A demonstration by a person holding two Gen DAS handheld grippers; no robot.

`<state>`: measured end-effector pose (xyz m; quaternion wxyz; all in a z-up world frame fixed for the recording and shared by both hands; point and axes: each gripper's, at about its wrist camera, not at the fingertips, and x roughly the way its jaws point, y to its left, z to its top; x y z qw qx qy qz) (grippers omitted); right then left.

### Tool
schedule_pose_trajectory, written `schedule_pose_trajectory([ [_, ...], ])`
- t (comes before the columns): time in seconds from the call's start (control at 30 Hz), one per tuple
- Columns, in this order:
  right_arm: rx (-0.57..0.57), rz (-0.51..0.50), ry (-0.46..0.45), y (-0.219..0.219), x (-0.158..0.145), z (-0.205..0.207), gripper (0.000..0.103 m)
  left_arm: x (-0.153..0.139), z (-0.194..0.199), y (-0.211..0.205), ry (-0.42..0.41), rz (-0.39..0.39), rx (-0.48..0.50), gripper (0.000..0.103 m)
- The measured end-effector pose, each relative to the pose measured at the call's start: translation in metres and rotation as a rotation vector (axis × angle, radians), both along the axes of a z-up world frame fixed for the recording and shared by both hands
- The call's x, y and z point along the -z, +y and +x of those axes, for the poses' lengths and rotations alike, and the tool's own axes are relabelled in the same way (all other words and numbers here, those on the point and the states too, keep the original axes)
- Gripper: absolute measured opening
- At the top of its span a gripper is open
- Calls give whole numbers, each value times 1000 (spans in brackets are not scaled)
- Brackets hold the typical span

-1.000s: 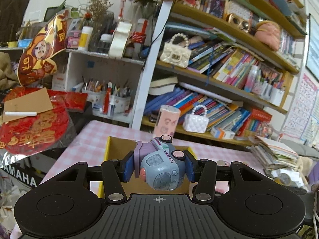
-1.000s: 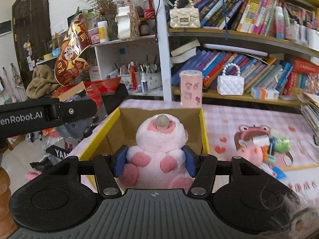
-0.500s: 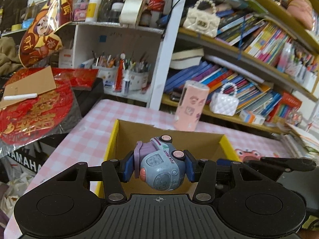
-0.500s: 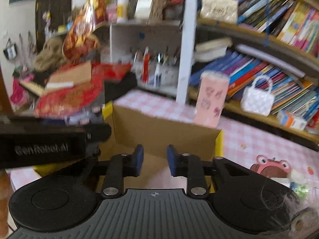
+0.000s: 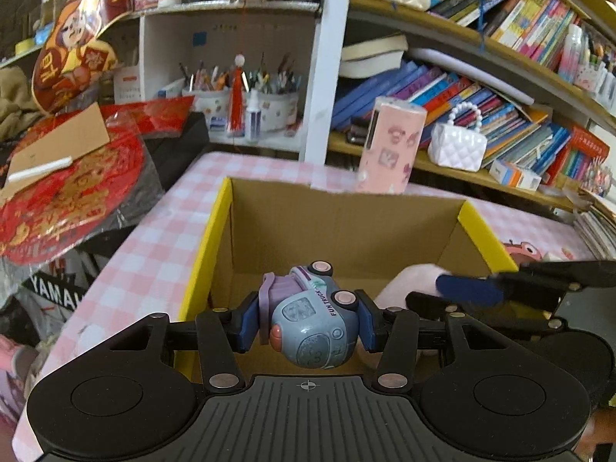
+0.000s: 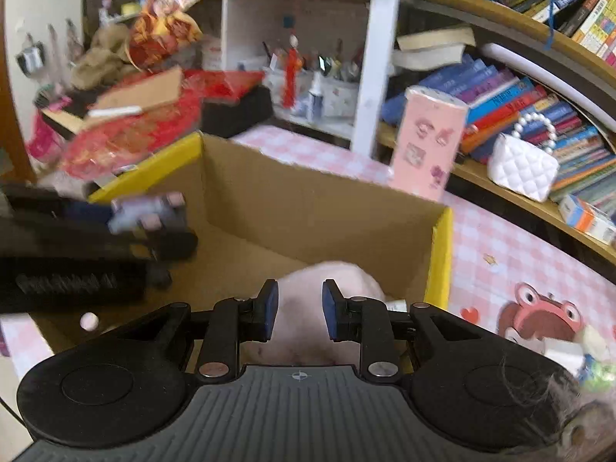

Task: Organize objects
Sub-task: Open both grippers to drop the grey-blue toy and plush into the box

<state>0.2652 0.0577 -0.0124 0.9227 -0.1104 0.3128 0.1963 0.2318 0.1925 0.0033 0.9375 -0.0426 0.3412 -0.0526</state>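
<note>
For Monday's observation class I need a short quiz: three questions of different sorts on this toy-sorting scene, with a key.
1. Multiple choice: what do the left tongs hold? A, a pink canister; B, a toy truck; C, a white handbag.
2. True or false: the pink plush toy lies outside the cardboard box.
3. Fill in: the box's top edges are coloured ____.
Key: 1 B; 2 false, it lies inside the box; 3 yellow.
</note>
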Motion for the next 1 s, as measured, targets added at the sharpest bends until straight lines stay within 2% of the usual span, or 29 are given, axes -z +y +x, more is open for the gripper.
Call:
schedule_pose_trajectory([
  [0.1,-40,-20,-40,0,1,2,23,3,1,-3,4,26,-2,49],
  [0.23,-59,-18,-34,-1,0,7,23,4,6,-4,-2,41,-10,49],
  [0.33,-55,-23,-43,-1,-2,4,24,0,6,-2,-18,22,-18,50],
  [0.4,-45,-28,-63,-1,-6,-1,28,-7,0,0,-49,-9,-14,71],
  [0.47,-33,-9,-80,-3,-14,-9,39,-16,-9,2,-103,-41,-11,74],
  [0.57,-6,33,-102,-8,-28,-22,43,-30,-21,3,-152,-56,-5,75],
  [0.77,70,112,-135,-16,-49,-57,46,-51,-62,7,-219,-75,-10,80],
  [1.0,169,150,-123,-18,-50,-108,46,-50,-110,20,-220,-70,-21,80],
])
